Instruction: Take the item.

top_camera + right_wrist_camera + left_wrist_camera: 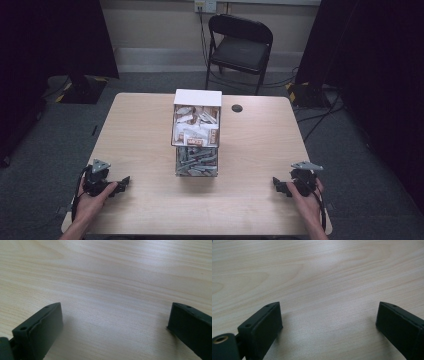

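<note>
A clear two-tier container [196,135] stands upright at the middle of the light wooden table [140,150], well apart from both grippers. Its upper tier holds a jumble of white and brown sachets [196,127] under a white lid [198,97] that is tipped back toward the far side; the lower tier is packed with grey stick-shaped packets [196,161]. A small dark round spot [237,108] sits on the tabletop just right of the container's far corner.

The left gripper [120,184] lies low at the near left corner of the table, held in the person's left hand [95,197], jaws pointing right toward the middle. In the left gripper view its two black jaws stand wide apart with bare wood between them. The right gripper [279,185] mirrors it at the near right corner, held in the right hand [306,197], jaws pointing left; the right gripper view shows its jaws equally wide apart over bare wood. Each carries a grey three-cornered plate on top.

Beyond the far edge of the table a black folding chair [240,47] stands on the grey floor.
</note>
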Demonstrator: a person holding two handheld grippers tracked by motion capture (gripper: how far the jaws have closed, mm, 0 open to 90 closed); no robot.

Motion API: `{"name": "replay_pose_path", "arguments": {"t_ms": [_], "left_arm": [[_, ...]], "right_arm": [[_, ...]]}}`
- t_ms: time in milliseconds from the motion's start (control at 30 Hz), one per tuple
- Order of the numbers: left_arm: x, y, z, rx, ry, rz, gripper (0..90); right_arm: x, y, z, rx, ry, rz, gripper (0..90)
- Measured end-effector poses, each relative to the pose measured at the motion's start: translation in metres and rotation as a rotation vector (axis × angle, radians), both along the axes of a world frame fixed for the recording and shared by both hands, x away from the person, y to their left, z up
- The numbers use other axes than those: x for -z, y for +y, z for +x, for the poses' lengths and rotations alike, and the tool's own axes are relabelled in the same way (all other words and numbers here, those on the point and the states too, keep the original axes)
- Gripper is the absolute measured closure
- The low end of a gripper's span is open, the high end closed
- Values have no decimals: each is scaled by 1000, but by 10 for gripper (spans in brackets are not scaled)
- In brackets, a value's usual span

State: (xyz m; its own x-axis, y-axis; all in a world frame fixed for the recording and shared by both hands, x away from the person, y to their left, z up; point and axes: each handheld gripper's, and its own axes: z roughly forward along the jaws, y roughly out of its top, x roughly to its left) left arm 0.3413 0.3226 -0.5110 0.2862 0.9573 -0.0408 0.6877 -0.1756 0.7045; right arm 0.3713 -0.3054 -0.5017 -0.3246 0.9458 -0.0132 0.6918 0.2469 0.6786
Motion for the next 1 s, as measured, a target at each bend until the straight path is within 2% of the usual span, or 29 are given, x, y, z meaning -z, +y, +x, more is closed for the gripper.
{"name": "replay_pose_path", "arguments": {"t_ms": [200,233,267,400,467,533,667,800,1000], "left_arm": [[-1,2,-1,1,0,2,76],[-1,2,-1,-7,-3,-2,88],[-1,2,-1,-17,-5,-4,143],[-3,5,-2,-24,4,-15,163],[-4,5,-2,-14,14,-7,164],[-6,5,-2,-8,22,-28,175],[-8,3,-3,3,27,-26,193],[-12,2,-4,16,15,-28,201],[-18,0,-6,29,2,-52,221]], "right_arm": [[0,0,0,0,0,0,0],[0,0,0,0,0,0,0],[0,0,0,0,0,0,0],[0,0,0,-1,0,0,0],[0,0,0,-1,0,0,0],[0,0,0,-1,0,0,0],[0,0,0,-1,0,0,0],[0,0,0,-1,0,0,0],[0,0,0,-1,0,0,0]]}}
